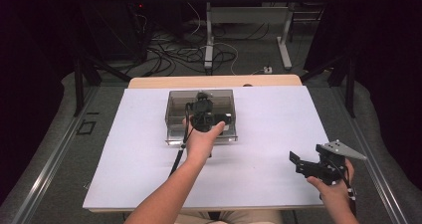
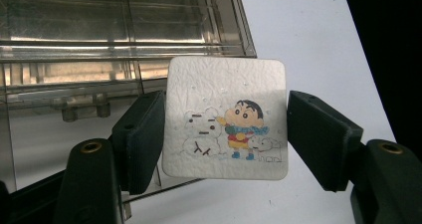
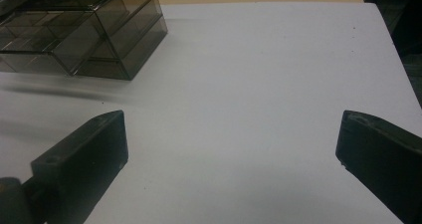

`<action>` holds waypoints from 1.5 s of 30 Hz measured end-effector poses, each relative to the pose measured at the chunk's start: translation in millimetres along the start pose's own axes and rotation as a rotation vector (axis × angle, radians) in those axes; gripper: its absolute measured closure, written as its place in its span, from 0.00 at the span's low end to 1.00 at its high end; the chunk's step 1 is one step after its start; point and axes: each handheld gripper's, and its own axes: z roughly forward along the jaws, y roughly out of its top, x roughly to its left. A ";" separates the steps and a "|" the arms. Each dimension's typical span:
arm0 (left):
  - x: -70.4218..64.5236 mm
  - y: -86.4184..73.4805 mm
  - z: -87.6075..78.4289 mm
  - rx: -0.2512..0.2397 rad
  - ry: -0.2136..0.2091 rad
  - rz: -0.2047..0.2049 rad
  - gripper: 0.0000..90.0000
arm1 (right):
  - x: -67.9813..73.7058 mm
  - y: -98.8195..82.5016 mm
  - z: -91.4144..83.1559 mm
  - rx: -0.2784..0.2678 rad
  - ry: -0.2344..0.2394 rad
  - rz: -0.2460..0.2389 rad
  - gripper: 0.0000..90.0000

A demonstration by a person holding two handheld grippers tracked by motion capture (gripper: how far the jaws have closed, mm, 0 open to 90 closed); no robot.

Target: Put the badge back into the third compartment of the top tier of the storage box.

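A white square coaster [image 2: 225, 118] with a cartoon boy and a snowman drawn on it sits between the pads of my left gripper [image 2: 225, 134], which is shut on its two side edges. In the high view the left gripper [image 1: 205, 115] hangs over the smoky clear plastic box [image 1: 174, 115] at the middle of the table. The box [image 2: 124, 35] lies just beyond the coaster, with dividers inside. My right gripper [image 1: 297, 160] rests low at the table's right front, open, and nothing lies between its jaws [image 3: 231, 149].
A white sheet [image 1: 259, 134] covers the wooden table, whose bare back edge [image 1: 214, 80] shows behind the box. The box's corner [image 3: 99, 40] lies to the upper left in the right gripper view. Cables and table legs [image 1: 209, 40] stand on the floor beyond.
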 end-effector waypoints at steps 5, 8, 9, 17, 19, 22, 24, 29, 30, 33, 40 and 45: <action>-0.5 -5.2 9.2 0.022 0.015 -0.009 0.37 | 0.0 0.0 0.0 0.000 0.000 0.000 0.00; -0.5 -5.2 9.2 0.022 0.015 -0.009 0.37 | 0.3 -0.3 0.2 -0.005 0.003 -0.001 0.00; -0.5 -5.2 9.2 0.022 0.015 -0.009 0.37 | 0.3 -0.3 0.2 -0.005 0.003 -0.001 0.00; -1.0 -4.9 10.5 0.021 0.022 -0.020 0.37 | 1.1 -0.4 -0.1 -0.004 0.003 0.011 0.00; -1.0 -5.2 11.2 0.021 0.028 -0.018 0.36 | 0.3 -0.4 -0.1 -0.003 0.003 0.004 0.00; -1.9 -5.6 11.6 0.014 0.030 -0.013 0.35 | 0.4 -0.3 0.0 -0.005 0.003 0.000 0.00; -2.1 -5.4 11.6 0.006 0.024 -0.021 0.34 | 0.8 -0.5 0.3 -0.004 0.003 0.004 0.00; -1.4 -5.5 8.6 0.001 0.023 -0.008 0.34 | 0.3 -0.4 0.1 -0.006 0.001 0.000 0.00; -1.2 -5.6 7.8 0.002 0.022 -0.005 0.34 | 0.5 -0.4 0.1 -0.003 0.003 0.004 0.00; -1.5 -6.1 6.6 -0.008 0.026 0.001 0.34 | 1.2 -0.6 0.3 -0.006 0.004 0.008 0.00; 0.1 -6.3 4.1 -0.027 0.048 0.043 0.34 | -0.3 -0.5 0.2 -0.006 0.004 0.001 0.00; 0.3 -7.2 0.0 -0.052 0.050 0.074 0.33 | 0.5 -0.8 0.4 -0.004 0.004 0.006 0.00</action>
